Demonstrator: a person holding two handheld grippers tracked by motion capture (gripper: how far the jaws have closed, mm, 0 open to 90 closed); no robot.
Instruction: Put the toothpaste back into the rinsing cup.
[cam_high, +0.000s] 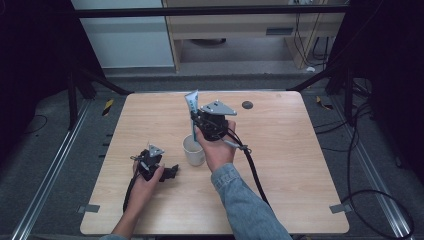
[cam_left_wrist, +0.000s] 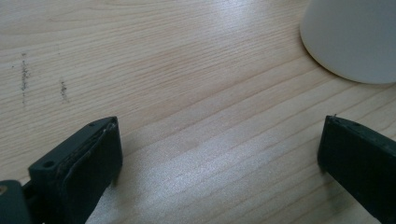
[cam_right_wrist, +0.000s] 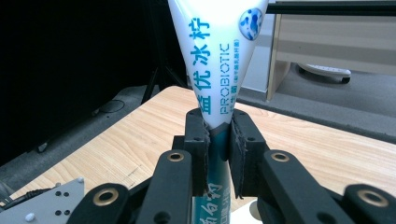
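Our right claw (cam_right_wrist: 217, 140) squeezes a white and blue tube (cam_right_wrist: 217, 56) that stands up tall between its jaws. The right gripper view shows blue letters on it. The high view shows a white cup (cam_high: 193, 148) just under that claw. Our left claw (cam_left_wrist: 219, 154) rests wide apart on the table (cam_left_wrist: 140, 70), with the cup just ahead.

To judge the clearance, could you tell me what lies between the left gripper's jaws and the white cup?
Only bare wooden table: the left gripper view shows the left gripper open, with the white cup ahead, apart from its jaws.
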